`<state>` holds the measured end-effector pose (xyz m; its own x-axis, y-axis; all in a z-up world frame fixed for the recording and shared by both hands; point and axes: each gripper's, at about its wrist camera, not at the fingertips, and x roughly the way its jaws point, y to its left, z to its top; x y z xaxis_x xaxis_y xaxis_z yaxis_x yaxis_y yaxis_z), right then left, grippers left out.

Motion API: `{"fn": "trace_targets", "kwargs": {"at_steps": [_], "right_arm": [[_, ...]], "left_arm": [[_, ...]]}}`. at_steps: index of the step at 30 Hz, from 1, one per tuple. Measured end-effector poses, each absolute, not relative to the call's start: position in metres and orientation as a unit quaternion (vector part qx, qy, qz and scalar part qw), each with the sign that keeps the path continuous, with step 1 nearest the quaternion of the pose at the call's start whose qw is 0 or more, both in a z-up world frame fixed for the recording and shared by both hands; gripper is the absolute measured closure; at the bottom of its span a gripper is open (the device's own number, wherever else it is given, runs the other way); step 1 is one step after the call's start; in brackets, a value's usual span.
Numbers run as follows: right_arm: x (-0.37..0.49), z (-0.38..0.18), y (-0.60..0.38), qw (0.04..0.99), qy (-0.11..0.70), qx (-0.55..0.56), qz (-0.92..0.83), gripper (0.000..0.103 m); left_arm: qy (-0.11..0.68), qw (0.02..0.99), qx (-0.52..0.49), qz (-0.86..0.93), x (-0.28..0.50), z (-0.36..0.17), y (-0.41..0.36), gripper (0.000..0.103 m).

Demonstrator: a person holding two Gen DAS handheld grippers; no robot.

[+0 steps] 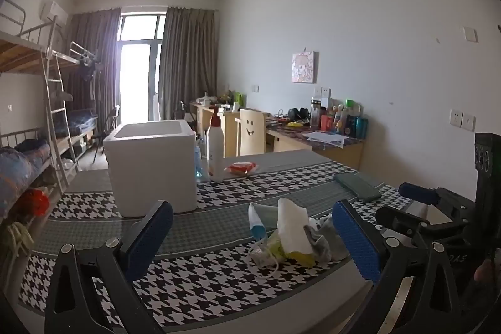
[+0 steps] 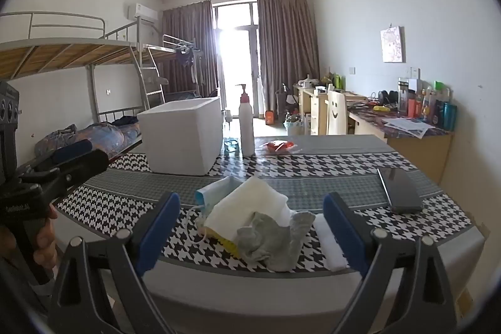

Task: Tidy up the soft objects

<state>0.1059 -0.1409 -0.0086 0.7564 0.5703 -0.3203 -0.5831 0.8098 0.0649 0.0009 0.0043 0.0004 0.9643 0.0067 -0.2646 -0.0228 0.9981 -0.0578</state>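
My left gripper (image 1: 252,235) and right gripper (image 2: 250,229) both gape wide, holding nothing. The heap of soft things (image 2: 255,224) (blue mask, white tissue, grey sock) lies on the houndstooth table (image 2: 328,169), just ahead; no label is readable.

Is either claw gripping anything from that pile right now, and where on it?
Nothing is held. The left claw and right claw both stand open, short of the heap of crumpled soft cloths on the table.
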Motion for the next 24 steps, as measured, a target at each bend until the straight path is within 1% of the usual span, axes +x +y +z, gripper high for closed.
{"fn": "trace_targets", "kwargs": {"at_steps": [24], "right_arm": [[0.1042,-0.0071,-0.1412,0.938,0.16,-0.022,0.306,0.008]], "left_arm": [[0.129,0.991,-0.021,0.012,-0.0018,-0.0017,0.0024,0.001]]}}
